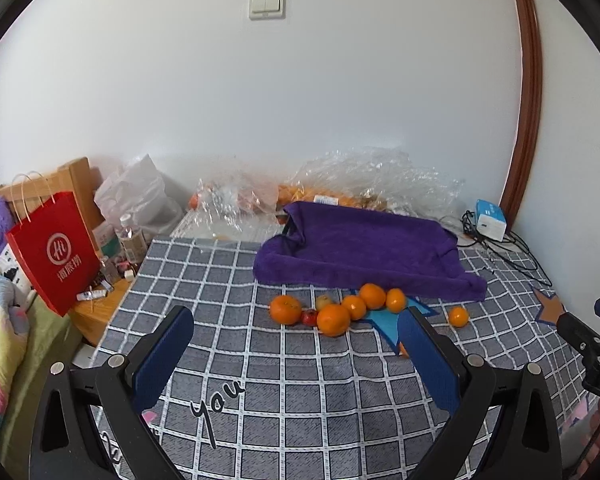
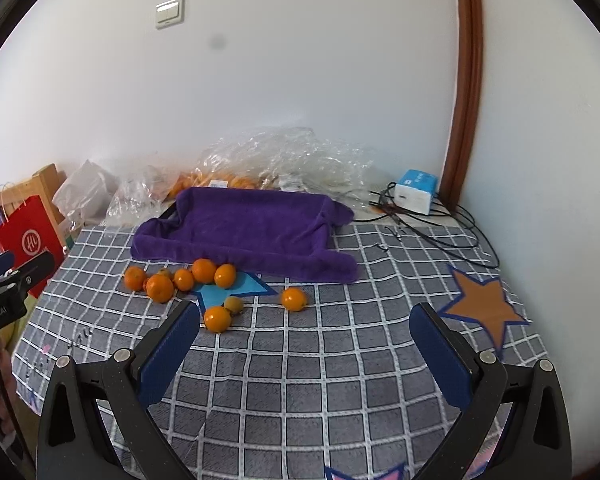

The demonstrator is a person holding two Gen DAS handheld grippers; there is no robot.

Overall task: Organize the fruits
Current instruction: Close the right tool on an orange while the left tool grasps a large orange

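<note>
Several oranges lie in a cluster on the grey checked cloth, with a small red fruit and a pale one among them. One orange lies apart to the right. Behind them stands a tray draped in a purple towel. My left gripper is open and empty, short of the cluster. In the right wrist view the cluster is left of centre, with loose oranges and a yellowish fruit nearer. My right gripper is open and empty.
Crumpled clear plastic bags with more oranges lie against the wall. A red paper bag, bottles and clutter stand at the left. A blue-white box with black cables sits at the back right.
</note>
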